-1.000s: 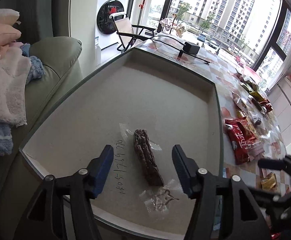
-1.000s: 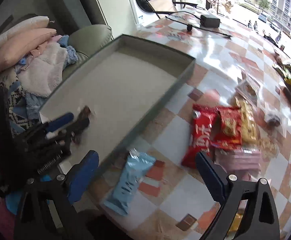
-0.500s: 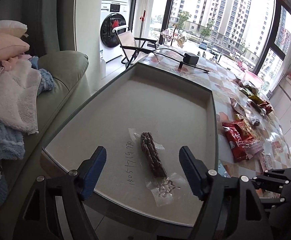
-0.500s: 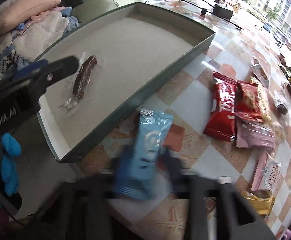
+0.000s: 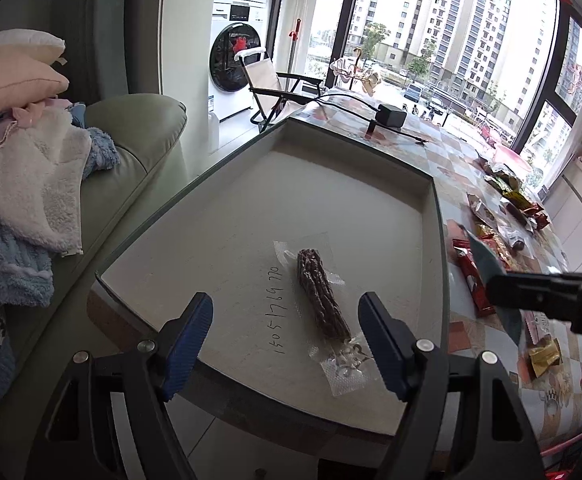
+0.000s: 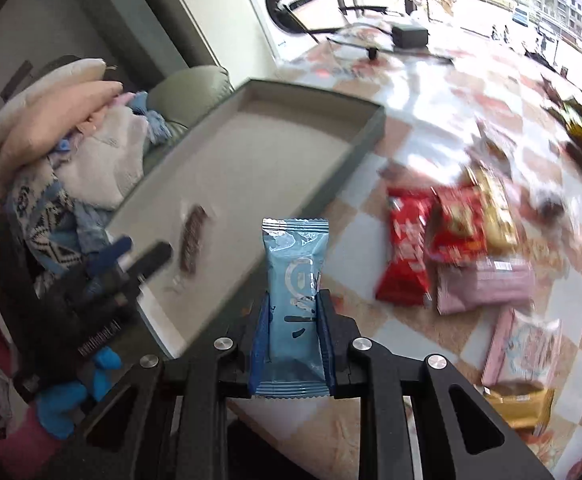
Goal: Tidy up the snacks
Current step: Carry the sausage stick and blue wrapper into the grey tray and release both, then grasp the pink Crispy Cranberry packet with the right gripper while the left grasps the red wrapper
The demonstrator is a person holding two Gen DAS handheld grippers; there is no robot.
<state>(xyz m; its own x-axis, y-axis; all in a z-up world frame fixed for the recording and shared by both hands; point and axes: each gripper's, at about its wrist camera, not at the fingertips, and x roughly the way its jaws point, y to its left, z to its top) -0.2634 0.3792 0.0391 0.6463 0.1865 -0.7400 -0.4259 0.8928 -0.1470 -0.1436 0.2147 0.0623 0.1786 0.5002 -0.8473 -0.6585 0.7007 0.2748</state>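
Your right gripper [image 6: 292,328] is clamped on the blue snack packet [image 6: 295,280], lifted clear of the tabletop [image 6: 411,92] just beside the grey tray's [image 6: 355,168] near wall. Your left gripper [image 5: 285,344] hangs open and empty over the tray, the vacuum-packed sausage [image 5: 323,294] lying flat beneath it. You look to be mid-carry. Next, swing that packet over the wall and set it beside the sausage. The red packets [image 6: 431,248] wait on the tabletop.
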